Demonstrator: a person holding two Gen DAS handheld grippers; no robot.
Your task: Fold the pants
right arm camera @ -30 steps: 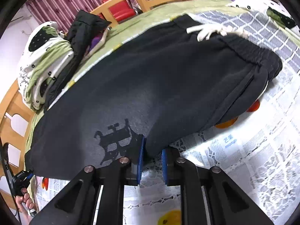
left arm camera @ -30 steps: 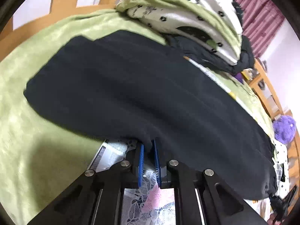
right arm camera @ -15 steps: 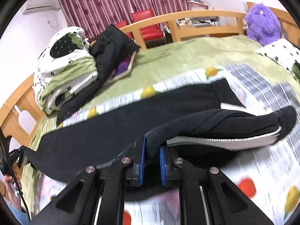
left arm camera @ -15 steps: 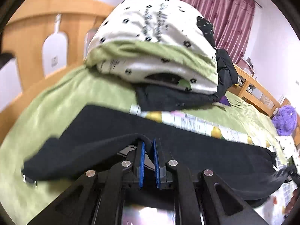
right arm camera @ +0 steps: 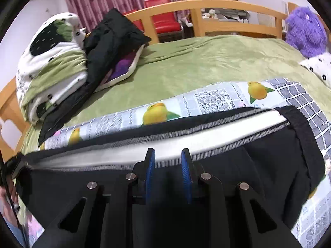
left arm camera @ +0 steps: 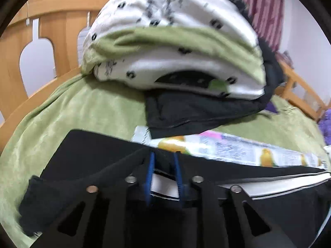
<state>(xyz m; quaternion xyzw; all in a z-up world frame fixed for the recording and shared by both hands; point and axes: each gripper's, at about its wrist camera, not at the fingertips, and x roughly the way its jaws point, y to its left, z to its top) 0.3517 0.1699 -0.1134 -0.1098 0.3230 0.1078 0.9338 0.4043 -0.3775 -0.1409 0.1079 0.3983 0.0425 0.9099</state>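
Note:
The black pants (left arm camera: 93,155) lie lengthwise on a lemon-print cloth (left arm camera: 238,148), folded over so that a white side stripe (right arm camera: 186,142) runs along the fold. In the right wrist view the waistband end (right arm camera: 298,128) is at the right. My left gripper (left arm camera: 164,159) sits over the folded edge near the leg end. Its jaws are opening, and the fabric lies loose between the blue pads (left arm camera: 152,165). My right gripper (right arm camera: 168,155) hovers at the stripe. Its jaws are opening too, with the pants under the gap, not pinched.
A green blanket (right arm camera: 206,62) covers the bed inside a wooden frame (right arm camera: 206,6). A folded white and green quilt (left arm camera: 175,31) rests on a black jacket (left arm camera: 196,111) just beyond the pants. A purple plush toy (right arm camera: 304,31) sits far right, red chairs (right arm camera: 165,18) behind.
Both grippers carried the near edge of the pants up and over onto the far half, folding them lengthwise. Their jaws, shut on the fabric before, now stand apart.

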